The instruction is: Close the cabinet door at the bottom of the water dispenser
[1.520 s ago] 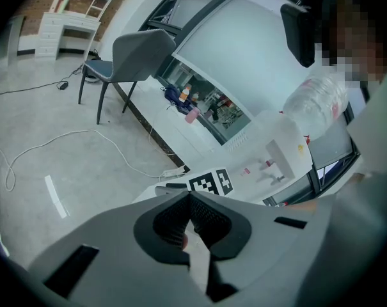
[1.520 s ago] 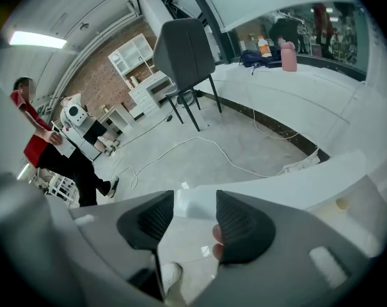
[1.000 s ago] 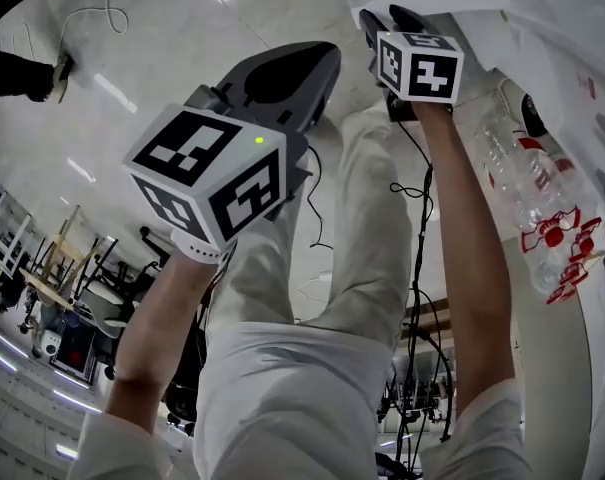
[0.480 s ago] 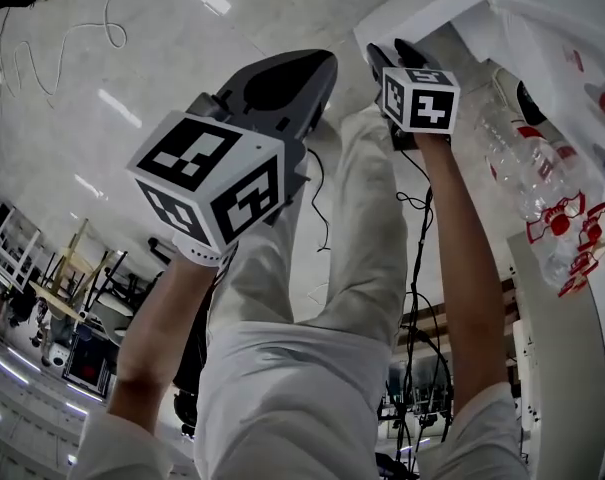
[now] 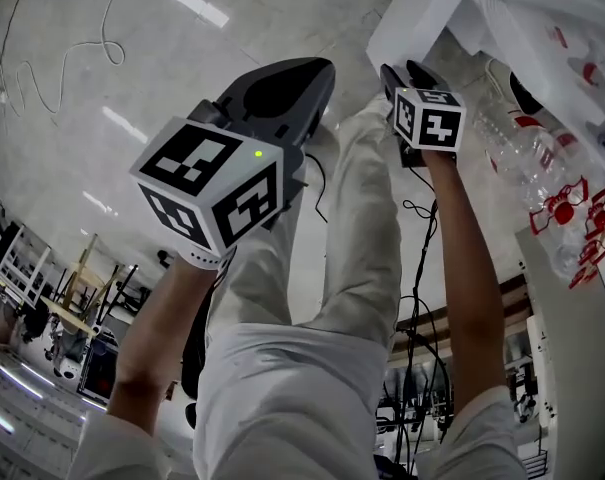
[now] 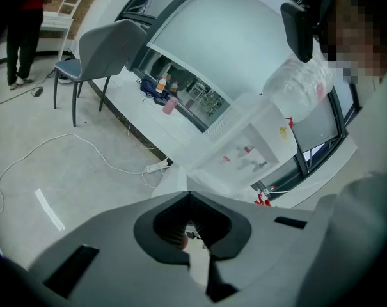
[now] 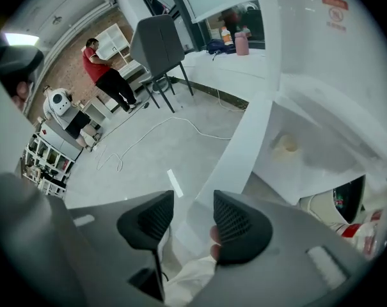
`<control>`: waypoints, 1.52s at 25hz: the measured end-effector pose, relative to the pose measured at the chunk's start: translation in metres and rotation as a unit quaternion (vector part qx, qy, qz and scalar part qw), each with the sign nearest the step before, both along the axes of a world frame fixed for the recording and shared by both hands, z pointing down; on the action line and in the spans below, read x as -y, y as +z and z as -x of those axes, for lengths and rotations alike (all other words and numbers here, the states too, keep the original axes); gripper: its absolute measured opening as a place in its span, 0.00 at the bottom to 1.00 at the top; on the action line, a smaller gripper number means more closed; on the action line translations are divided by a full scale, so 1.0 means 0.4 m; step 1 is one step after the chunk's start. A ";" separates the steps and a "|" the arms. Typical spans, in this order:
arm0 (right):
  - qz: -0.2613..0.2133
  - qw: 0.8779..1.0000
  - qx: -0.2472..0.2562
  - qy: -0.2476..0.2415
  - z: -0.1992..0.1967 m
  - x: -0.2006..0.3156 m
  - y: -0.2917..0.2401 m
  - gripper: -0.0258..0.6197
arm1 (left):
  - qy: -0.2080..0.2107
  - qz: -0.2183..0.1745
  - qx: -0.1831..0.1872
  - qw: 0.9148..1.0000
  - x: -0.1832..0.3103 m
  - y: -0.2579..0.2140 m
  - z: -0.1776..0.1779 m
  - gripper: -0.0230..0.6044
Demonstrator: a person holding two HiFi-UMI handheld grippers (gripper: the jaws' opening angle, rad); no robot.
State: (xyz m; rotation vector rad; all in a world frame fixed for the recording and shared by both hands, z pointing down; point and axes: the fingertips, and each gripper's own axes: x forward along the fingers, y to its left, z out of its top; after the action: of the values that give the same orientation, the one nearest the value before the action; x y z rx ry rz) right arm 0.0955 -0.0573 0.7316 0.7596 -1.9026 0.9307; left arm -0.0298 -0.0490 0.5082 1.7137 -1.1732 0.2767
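Note:
The white cabinet door (image 5: 419,16) stands open at the foot of the water dispenser (image 6: 252,151). In the head view my right gripper (image 5: 396,72) reaches up to the door's lower edge. In the right gripper view the door (image 7: 244,147) runs straight ahead of the right gripper (image 7: 192,213). Its jaws are open, and I cannot tell whether they touch the panel. My left gripper (image 5: 320,68) hovers over the floor to the left, away from the door. Its jaws (image 6: 190,194) are shut on nothing.
Clear plastic bottles with red labels (image 5: 542,183) lie inside the open cabinet (image 7: 321,152). A large water jug (image 6: 295,85) tops the dispenser. A grey chair (image 7: 156,43), a white cable (image 6: 65,147) on the floor and a person in red (image 7: 107,75) are farther off.
The right gripper has stayed at the door's edge and drifted slightly right. The door now sits more slanted toward the cabinet in the head view. The left gripper has barely moved.

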 end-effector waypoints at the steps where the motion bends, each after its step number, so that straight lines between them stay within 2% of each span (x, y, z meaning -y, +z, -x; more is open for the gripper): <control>1: 0.000 1.000 -0.003 0.003 -0.011 0.000 0.000 0.36 | 0.003 0.000 0.000 1.000 0.001 -0.001 -0.005 0.04; 23: -0.023 0.995 -0.074 0.065 -0.281 0.071 0.009 0.36 | 0.046 -0.002 -0.003 0.999 0.045 -0.013 -0.111 0.04; 38: -0.054 0.987 -0.126 0.083 -0.417 0.178 0.018 0.36 | 0.055 0.000 0.000 0.998 0.074 -0.003 -0.119 0.04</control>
State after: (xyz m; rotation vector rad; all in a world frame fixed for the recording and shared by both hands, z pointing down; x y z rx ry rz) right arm 0.2623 -0.1283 0.7388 1.0625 -1.6962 0.7934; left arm 0.0179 -0.0785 0.5068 1.7804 -1.0806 0.3445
